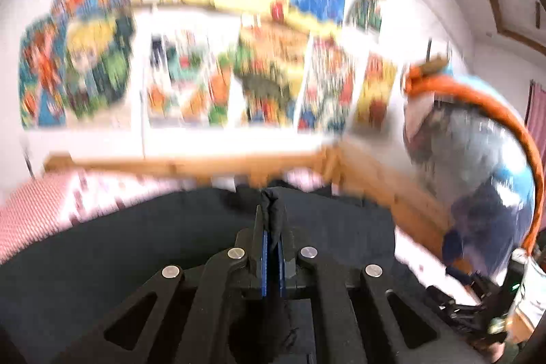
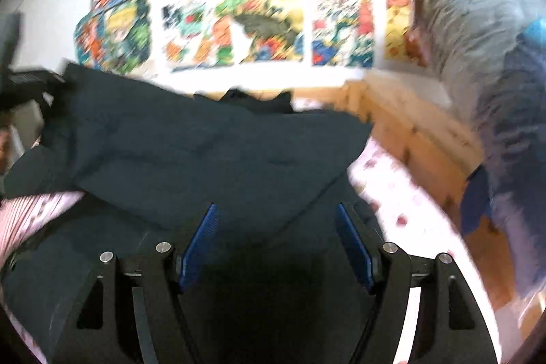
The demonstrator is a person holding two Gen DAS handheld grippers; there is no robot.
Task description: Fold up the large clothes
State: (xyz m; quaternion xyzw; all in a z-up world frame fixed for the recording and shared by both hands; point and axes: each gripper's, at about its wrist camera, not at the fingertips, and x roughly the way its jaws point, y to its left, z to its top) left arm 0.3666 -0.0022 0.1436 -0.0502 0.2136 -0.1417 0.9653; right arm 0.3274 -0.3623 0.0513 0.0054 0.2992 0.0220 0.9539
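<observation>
A large dark navy garment lies spread on a bed with a pink patterned sheet. It also shows in the left wrist view. My left gripper is shut on a bunched fold of the dark garment, which sticks up between the blue pads. My right gripper is open and empty, its blue pads wide apart just above the near part of the garment. The left gripper shows dimly at the left edge of the right wrist view. Both views are motion-blurred.
A wooden bed frame runs along the far side and right. Colourful posters cover the white wall. A pile of grey, blue and orange clothes sits at the right on the frame corner.
</observation>
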